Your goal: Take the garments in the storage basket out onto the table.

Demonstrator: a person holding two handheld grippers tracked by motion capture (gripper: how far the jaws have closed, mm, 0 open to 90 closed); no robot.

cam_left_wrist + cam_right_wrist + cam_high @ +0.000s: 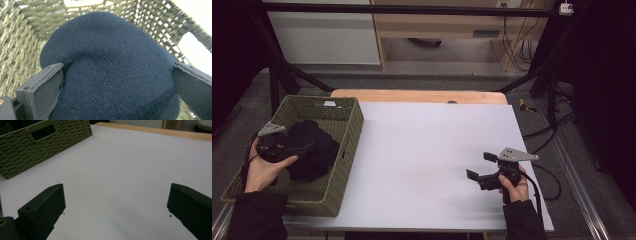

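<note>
Overall, we see a white table (432, 150) with a bare wooden strip along its far edge, standing on grey floor amid black frame bars, with pale cabinets and hanging cables behind; the corners of the room are too dark to make out. At the table's left sits an olive woven basket (347, 142), its near corner cut off by the person's dark sleeve. Inside it lies a dark knitted hat (314, 150), which in the high view reads only as a black mass. The left gripper view resolves its navy ribbed knit (112, 67). There we see the left gripper (117, 77) spread wide, one jaw on each side of the hat and pressing its fabric; whether it truly grips, we cannot tell. The basket's floor beneath is hidden. The right gripper (482, 167) hovers low over the bare right part of the table, well apart from the basket, jaws wide apart and holding nothing.
</note>
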